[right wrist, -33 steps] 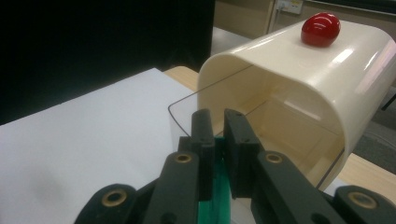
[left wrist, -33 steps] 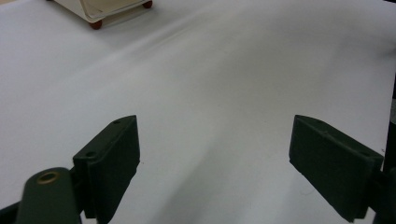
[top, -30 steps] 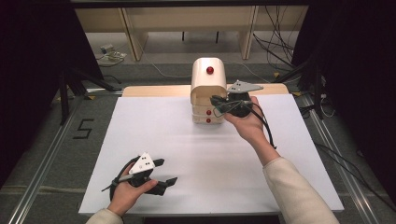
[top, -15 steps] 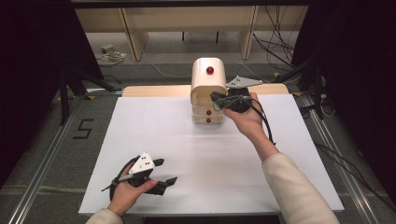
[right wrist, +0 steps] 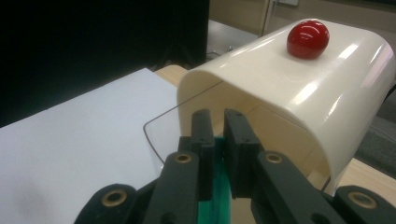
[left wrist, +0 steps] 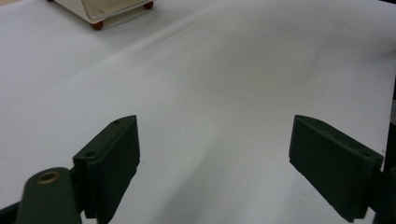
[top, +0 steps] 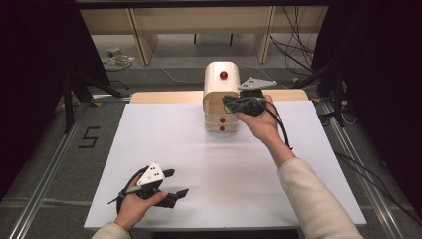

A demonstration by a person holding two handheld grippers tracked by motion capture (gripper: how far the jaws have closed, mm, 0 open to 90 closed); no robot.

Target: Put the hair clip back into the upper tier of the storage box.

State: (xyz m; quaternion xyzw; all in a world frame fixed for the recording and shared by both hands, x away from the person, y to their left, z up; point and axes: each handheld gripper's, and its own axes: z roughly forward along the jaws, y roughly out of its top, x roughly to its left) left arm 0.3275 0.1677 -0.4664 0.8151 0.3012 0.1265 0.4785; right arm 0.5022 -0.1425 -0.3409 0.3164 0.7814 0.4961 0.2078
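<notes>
A: Where is the box?

B: The cream box point(top: 221, 97) stands at the far edge of the white sheet point(top: 199, 154), near the middle, its back against a wooden board point(top: 164, 96). It has an arched lid with a red knob point(top: 224, 75) on top. Two red knobs show on its front face, one above the other, on what look like small drawers.

A: Right gripper?

B: The right gripper point(right wrist: 218, 135) is at the open side of the arched lid, jaws pointing in under the curve. In the right gripper view the jaws stand close together, with a green piece point(right wrist: 215, 196) between them. The gap is narrow; it reads as clamped on that green piece. I cannot tell what the piece is. In the high view the right hand point(top: 261, 122) sits just beside the box on its right, gripper level with the upper part.

A: Does it touch the lid?

B: Cannot tell. The jaw tips are very near the lid's edge, and a thin dark wire point(right wrist: 159, 122) curves along that opening.

A: Left gripper?

B: The left gripper point(top: 171, 183) rests low on the near left part of the sheet, well apart from the box. The left gripper view shows the jaws spread wide, nothing between them, bare white sheet beyond. A corner of the box shows at the top of that view.
</notes>
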